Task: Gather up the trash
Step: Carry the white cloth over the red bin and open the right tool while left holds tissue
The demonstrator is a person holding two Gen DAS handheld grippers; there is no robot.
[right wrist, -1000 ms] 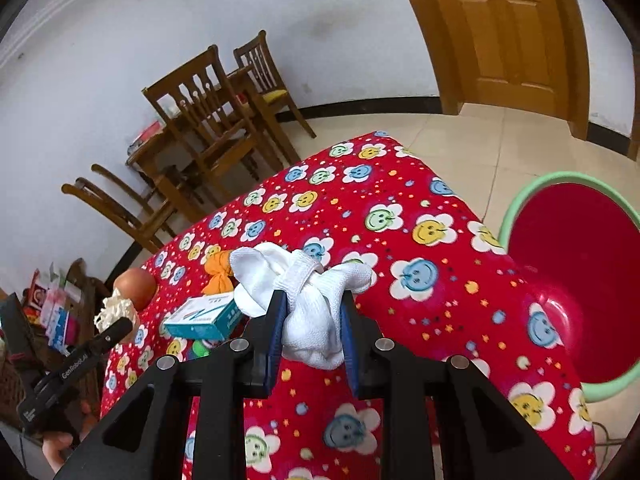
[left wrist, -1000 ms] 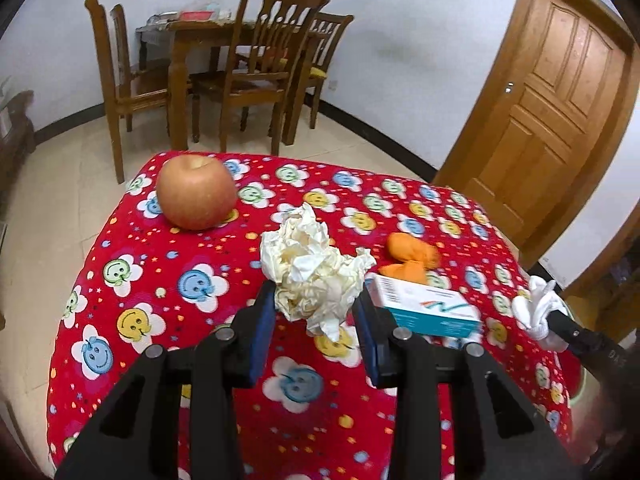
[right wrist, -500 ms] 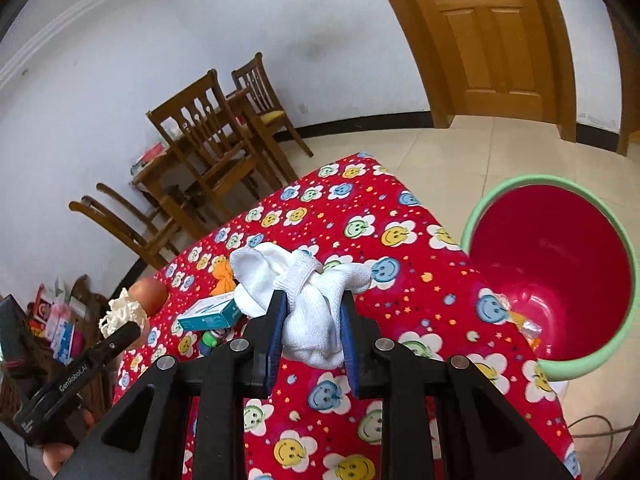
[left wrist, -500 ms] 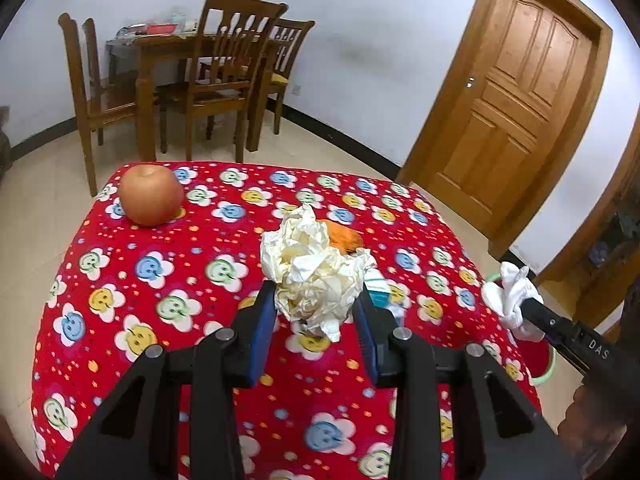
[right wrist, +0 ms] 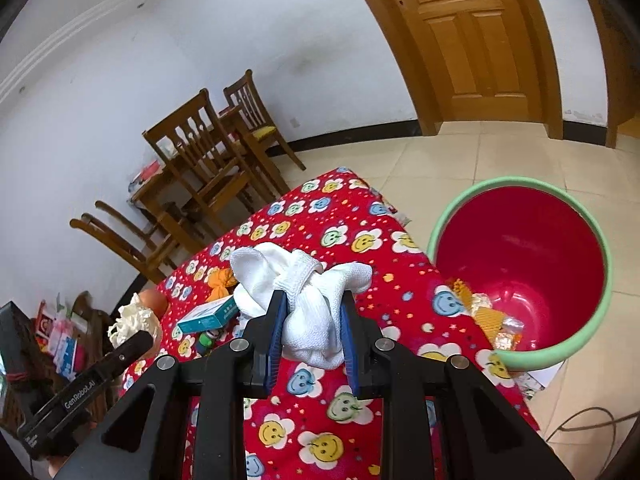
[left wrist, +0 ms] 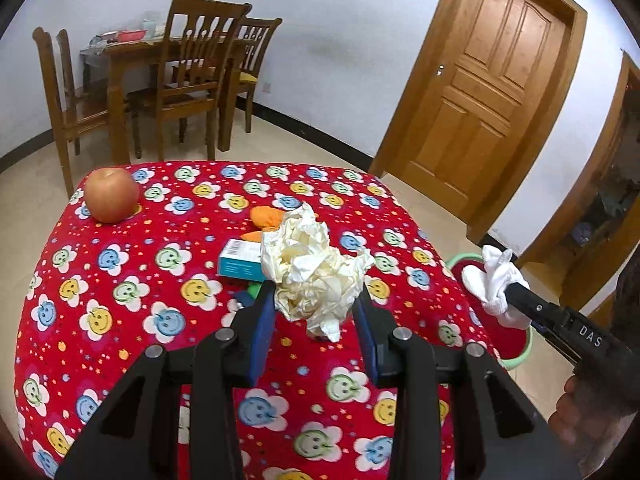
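Gripping a crumpled cream paper wad (left wrist: 314,270), the left gripper (left wrist: 316,320) hangs over the red smiley tablecloth (left wrist: 160,280), near a teal box (left wrist: 240,260) and an apple (left wrist: 111,195).

The right gripper (right wrist: 312,320) clamps a white sock (right wrist: 308,300) just beside the red bin (right wrist: 520,264).

- We read "DAS" in white letters on the black body of the right gripper (left wrist: 505,293), seen from the left wrist.
- We read "GenRobot.AI" along the black body of the left gripper (right wrist: 134,330), seen from the right wrist.
- The print on the teal box (right wrist: 208,315) is too small for us to read.
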